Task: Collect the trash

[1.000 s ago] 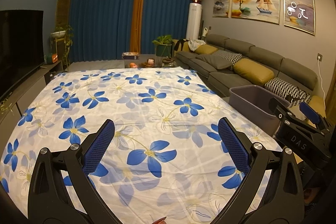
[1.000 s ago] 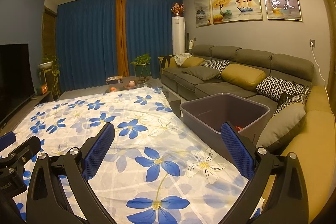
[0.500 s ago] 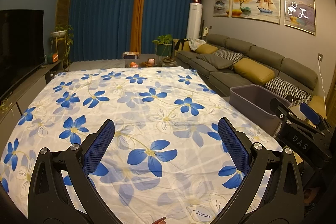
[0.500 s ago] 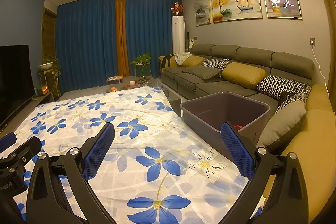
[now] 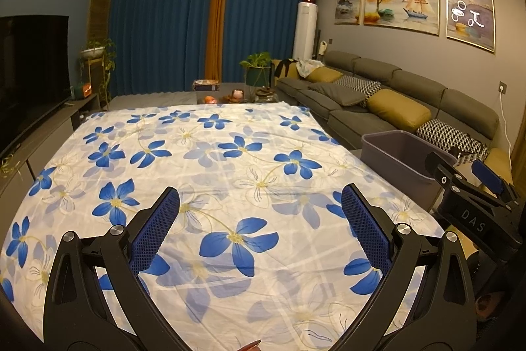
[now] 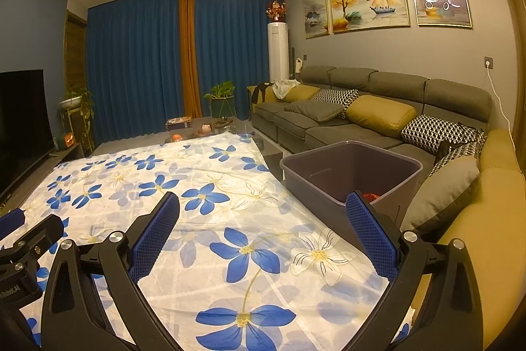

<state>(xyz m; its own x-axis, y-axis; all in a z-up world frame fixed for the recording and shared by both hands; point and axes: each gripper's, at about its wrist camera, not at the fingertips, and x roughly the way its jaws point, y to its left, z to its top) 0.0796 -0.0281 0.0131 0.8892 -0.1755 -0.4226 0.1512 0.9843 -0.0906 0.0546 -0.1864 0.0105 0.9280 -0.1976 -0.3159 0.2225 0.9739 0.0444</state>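
Nearest to us, our left gripper (image 5: 259,219) hovers over a white cloth with blue flowers (image 5: 210,160), its blue-padded fingers (image 5: 154,231) spread wide with nothing between them. Our right gripper (image 6: 263,222) is likewise spread wide and empty above the same cloth, near its right edge. In the left wrist view, the right gripper shows as a black body at the right edge; in the right wrist view, part of the left gripper shows at the lower left.

Just past the cloth's right edge stands a grey plastic bin (image 6: 348,166), between the cloth and the sofa. Inside it, near the bottom, we see something red (image 6: 371,196), partly hidden behind the right gripper's finger; we cannot tell what it is.

Beyond the bin runs a long grey sofa (image 6: 378,107) with mustard and patterned cushions. Farther back are a potted plant (image 6: 222,97), a tall white air conditioner (image 6: 278,51) and blue curtains (image 6: 138,64). A dark television (image 5: 29,71) stands at the far left.
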